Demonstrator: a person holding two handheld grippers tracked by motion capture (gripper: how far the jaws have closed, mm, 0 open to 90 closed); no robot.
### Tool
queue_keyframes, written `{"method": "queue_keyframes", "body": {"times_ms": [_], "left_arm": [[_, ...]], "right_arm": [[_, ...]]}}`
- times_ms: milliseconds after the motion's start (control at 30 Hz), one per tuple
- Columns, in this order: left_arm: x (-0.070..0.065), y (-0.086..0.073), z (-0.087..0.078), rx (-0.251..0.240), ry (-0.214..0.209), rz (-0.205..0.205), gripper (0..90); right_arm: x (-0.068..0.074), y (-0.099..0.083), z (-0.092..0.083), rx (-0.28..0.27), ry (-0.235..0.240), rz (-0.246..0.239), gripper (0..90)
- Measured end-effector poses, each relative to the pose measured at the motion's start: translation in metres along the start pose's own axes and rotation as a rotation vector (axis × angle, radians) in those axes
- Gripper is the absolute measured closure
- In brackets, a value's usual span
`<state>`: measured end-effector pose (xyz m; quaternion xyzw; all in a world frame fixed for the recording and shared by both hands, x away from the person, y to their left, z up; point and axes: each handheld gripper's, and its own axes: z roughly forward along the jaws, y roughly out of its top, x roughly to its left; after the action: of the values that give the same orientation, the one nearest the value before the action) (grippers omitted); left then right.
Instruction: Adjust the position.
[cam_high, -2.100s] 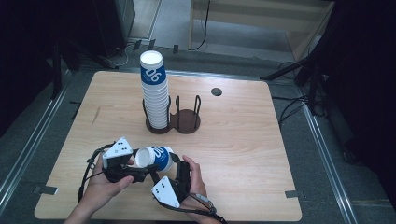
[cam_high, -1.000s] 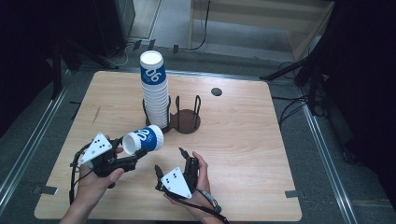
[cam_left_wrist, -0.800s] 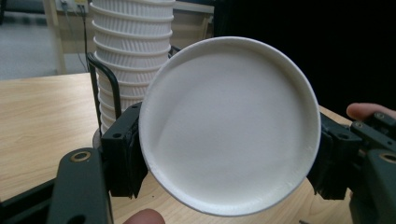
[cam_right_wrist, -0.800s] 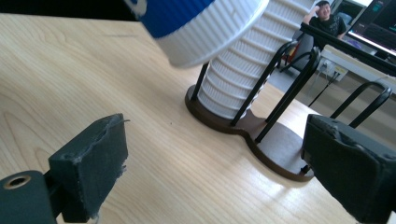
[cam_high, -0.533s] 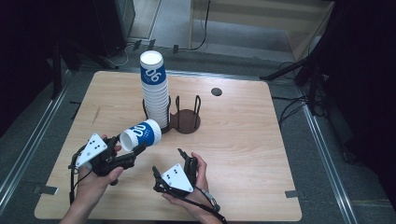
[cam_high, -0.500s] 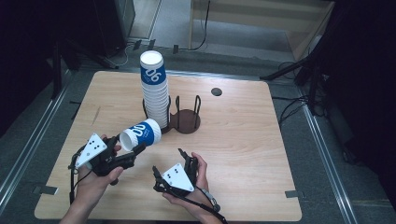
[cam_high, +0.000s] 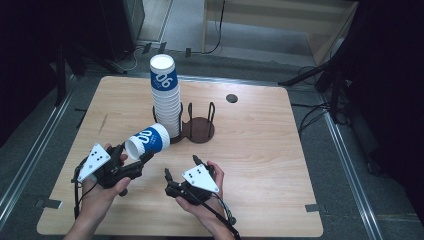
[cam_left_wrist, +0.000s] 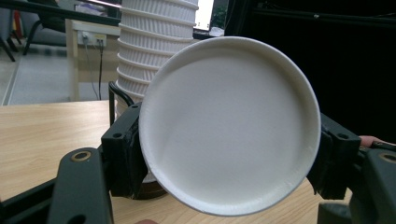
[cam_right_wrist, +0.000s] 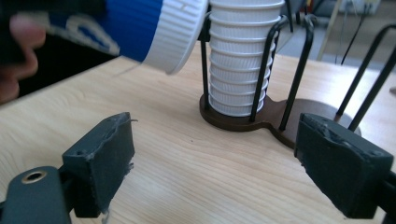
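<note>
A blue and white paper cup (cam_high: 148, 141) lies on its side in the air, with my left gripper (cam_high: 135, 153) shut on it. In the left gripper view the cup's (cam_left_wrist: 229, 126) round white end faces the camera between the two jaws of the left gripper (cam_left_wrist: 229, 156). Its ribbed end points toward a tall stack of upturned cups (cam_high: 165, 97). My right gripper (cam_high: 181, 166) rests low over the table near the front. Its jaws have just been closing, and the right gripper (cam_right_wrist: 223, 161) is open with nothing between them. The held cup (cam_right_wrist: 140, 23) hangs above and beyond it.
The stack (cam_right_wrist: 238, 60) stands in a dark two-place holder with wire posts (cam_high: 201, 129), whose right place is vacant. A small dark hole (cam_high: 231, 98) sits near the table's far edge. Bare wood lies to the right of the holder.
Two seconds ago both grippers were at the cup. The left gripper has since carried it off to the left and raised it toward the stack; the right gripper stayed low.
</note>
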<state>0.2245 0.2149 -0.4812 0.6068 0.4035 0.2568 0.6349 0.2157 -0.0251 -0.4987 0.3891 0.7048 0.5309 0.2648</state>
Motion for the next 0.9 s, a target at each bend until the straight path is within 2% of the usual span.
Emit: {"method": "queue_keyframes", "body": {"times_ms": [33,133,167,233,300,433,600,833,900], "left_arm": [[0.000,0.000,0.000,0.000,0.000,0.000,27.9],[-0.001,0.000,0.000,0.000,-0.002,-0.002,28.0],[-0.002,-0.001,0.001,-0.001,-0.003,-0.001,27.9],[-0.002,-0.001,0.001,-0.002,-0.004,0.000,27.9],[-0.003,-0.001,0.001,-0.001,-0.006,0.004,28.0],[-0.003,-0.002,0.002,-0.002,-0.011,0.003,27.9],[-0.004,-0.003,0.003,-0.003,-0.016,-0.001,28.0],[-0.006,-0.004,0.003,-0.004,-0.024,0.004,28.0],[-0.006,-0.004,0.003,-0.006,-0.025,0.003,28.0]], "right_arm": [[0.000,0.001,-0.001,0.001,0.003,0.021,12.2],[-0.002,0.007,-0.004,-0.006,0.000,0.141,13.1],[-0.004,0.009,-0.005,0.001,0.003,0.194,11.1],[-0.005,0.011,-0.006,0.016,0.024,0.254,3.8],[-0.005,0.014,-0.008,0.011,0.044,0.321,0.8],[-0.003,0.018,-0.009,-0.003,0.068,0.431,0.7],[-0.003,0.023,-0.010,-0.029,0.111,0.608,0.8],[-0.001,0.027,-0.011,-0.041,0.162,0.804,1.1],[-0.001,0.028,-0.011,-0.044,0.160,0.853,1.3]]}}
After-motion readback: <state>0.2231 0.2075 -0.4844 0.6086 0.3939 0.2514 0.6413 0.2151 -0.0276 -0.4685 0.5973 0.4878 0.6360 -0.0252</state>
